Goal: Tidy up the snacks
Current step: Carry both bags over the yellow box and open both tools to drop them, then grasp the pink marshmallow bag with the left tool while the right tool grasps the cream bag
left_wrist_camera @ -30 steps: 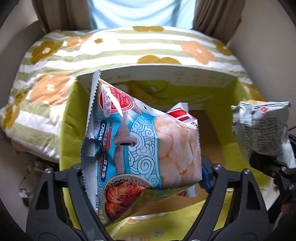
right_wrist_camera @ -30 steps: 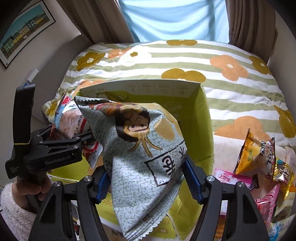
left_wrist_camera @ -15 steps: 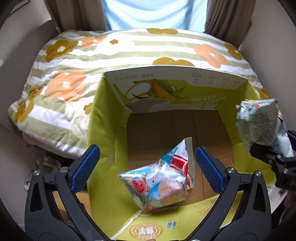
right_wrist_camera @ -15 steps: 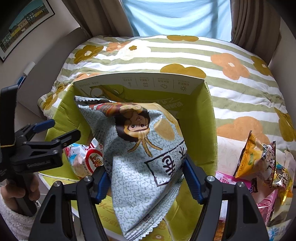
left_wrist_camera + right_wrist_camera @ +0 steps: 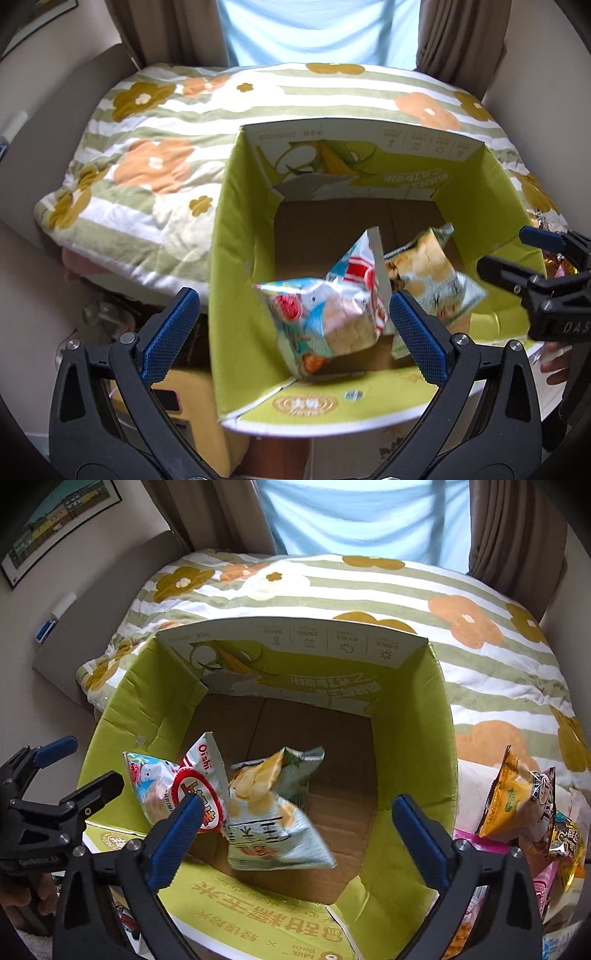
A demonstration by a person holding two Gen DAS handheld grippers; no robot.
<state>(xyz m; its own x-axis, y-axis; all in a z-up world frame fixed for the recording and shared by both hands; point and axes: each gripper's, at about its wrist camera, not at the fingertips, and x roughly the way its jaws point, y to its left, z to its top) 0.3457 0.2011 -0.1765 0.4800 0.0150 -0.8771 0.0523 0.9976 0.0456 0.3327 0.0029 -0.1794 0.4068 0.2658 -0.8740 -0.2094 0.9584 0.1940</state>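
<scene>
An open green cardboard box stands in front of me. Inside it lie a blue Oishi shrimp-chip bag and a pale green patterned snack bag, side by side and touching. My left gripper is open and empty above the box's near left corner; it also shows at the left of the right wrist view. My right gripper is open and empty above the box's near edge; it shows at the right of the left wrist view.
A flowered striped blanket lies behind and around the box. Several more snack packs are piled to the right of the box. A tan box sits low on the left.
The left gripper let go of the shrimp-chip bag, which fell into the box. The right gripper then opened and the green patterned bag dropped in beside it.
</scene>
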